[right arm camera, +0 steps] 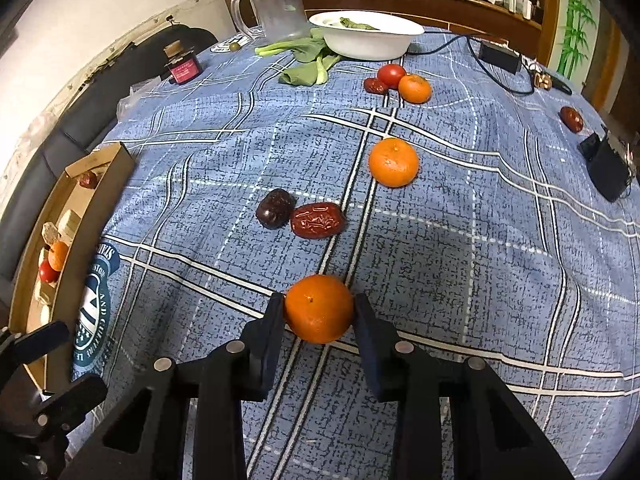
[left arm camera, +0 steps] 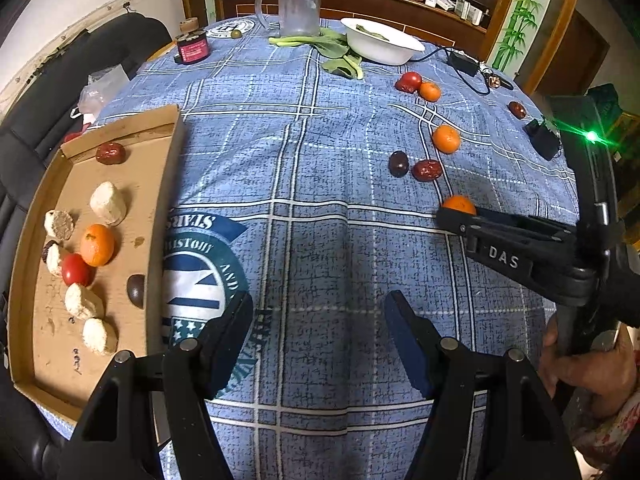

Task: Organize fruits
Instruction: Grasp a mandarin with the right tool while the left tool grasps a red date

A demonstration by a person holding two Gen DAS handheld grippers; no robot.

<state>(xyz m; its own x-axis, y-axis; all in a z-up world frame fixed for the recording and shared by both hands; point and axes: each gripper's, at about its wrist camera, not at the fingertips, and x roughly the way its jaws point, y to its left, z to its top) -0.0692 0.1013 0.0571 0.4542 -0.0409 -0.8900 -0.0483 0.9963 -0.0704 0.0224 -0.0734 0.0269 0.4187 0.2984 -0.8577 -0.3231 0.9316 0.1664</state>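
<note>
- My right gripper [right arm camera: 319, 312]: pads pinching a mandarin [right arm camera: 319, 308], lower centre, on the blue tablecloth [right arm camera: 460, 280].
- My left gripper [left arm camera: 320, 340]: spread, nothing between.
- Cardboard tray [left arm camera: 160, 184]: left edge, holding fruit.

A round table under a blue checked cloth [right arm camera: 460, 248] carries loose fruit. At centre frame a dark date [right arm camera: 275, 208] touches a wrinkled red date [right arm camera: 318, 220], with a tangerine [right arm camera: 393, 162] just above them. Further up, a tomato [right arm camera: 391, 75], small date and second tangerine huddle together. A white bowl [right arm camera: 366, 40], greens [right arm camera: 306, 62] and a clear mug [right arm camera: 276, 6] stand along the top. A cardboard tray [right arm camera: 100, 204] sits at the left edge.
</note>
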